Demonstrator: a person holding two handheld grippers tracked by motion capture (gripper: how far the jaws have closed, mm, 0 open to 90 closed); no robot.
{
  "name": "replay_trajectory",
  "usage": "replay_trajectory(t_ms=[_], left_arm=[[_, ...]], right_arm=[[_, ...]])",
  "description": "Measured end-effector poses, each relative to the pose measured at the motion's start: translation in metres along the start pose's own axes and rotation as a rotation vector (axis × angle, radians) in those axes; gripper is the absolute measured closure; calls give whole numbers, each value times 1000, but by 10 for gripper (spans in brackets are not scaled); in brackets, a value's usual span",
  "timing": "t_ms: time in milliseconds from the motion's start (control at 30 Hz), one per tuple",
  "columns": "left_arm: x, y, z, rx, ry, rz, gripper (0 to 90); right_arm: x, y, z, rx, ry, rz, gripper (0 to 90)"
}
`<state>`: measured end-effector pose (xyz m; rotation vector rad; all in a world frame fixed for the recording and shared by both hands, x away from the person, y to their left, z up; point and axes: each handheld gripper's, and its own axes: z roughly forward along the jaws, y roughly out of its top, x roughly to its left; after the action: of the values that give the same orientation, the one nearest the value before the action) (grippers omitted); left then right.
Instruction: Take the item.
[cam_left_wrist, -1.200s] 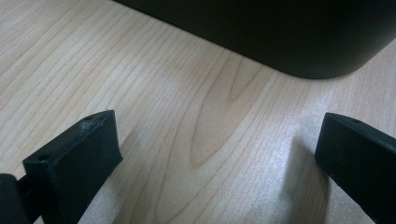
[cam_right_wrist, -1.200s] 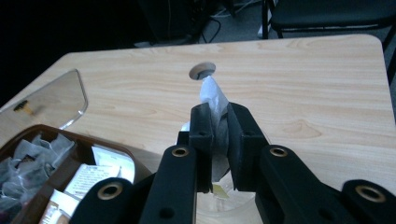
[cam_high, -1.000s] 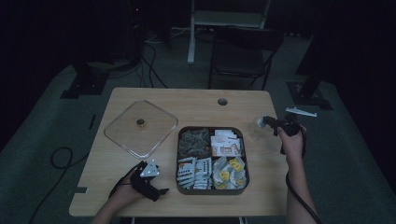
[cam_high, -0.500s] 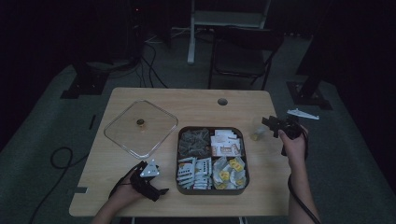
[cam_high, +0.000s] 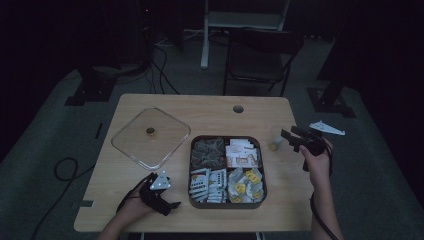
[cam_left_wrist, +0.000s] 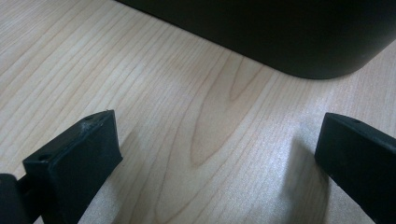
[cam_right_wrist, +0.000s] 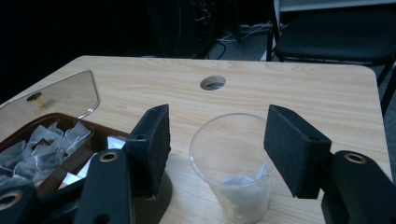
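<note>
Your right gripper (cam_right_wrist: 217, 147) has just been opening its jaws, and they now stand apart on both sides of the cup (cam_right_wrist: 235, 164) without pressing it. In the high view from a second ago this gripper was farther back on the table; now it sits a little closer to the box (cam_high: 226, 202), and the cup (cam_high: 274, 139) stands on the table (cam_high: 210, 112) just beside the box's right wall. Inside the cup lies a tea bag (cam_right_wrist: 243, 183), so I judge that you have dropped it and the jaws are free for the next thing. Your left gripper (cam_left_wrist: 215, 158) rests low over the bare wood by the box's corner, its jaws wide apart and empty. The lid (cam_high: 151, 136) lies to the left of the box.
</note>
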<state>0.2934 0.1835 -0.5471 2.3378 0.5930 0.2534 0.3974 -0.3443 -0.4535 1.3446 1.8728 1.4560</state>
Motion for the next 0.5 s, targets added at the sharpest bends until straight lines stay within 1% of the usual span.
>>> replay_trajectory(t_ms=[100, 133, 200, 233, 367, 500], left_arm=[[0, 0, 0, 0, 0, 0, 5], [0, 0, 0, 0, 0, 0, 5], [0, 0, 0, 0, 0, 0, 5], [0, 0, 0, 0, 0, 0, 5], [0, 0, 0, 0, 0, 0, 5], [0, 0, 0, 0, 0, 0, 5]], right_arm=[[6, -2, -4, -7, 29, -17, 384], [8, -3, -5, -8, 36, -29, 379], [10, -3, -6, -12, 45, -35, 375], [14, -4, -9, -18, 67, -48, 364], [20, -6, -12, -25, 92, -73, 334], [25, -11, -14, -27, 115, -77, 323]])
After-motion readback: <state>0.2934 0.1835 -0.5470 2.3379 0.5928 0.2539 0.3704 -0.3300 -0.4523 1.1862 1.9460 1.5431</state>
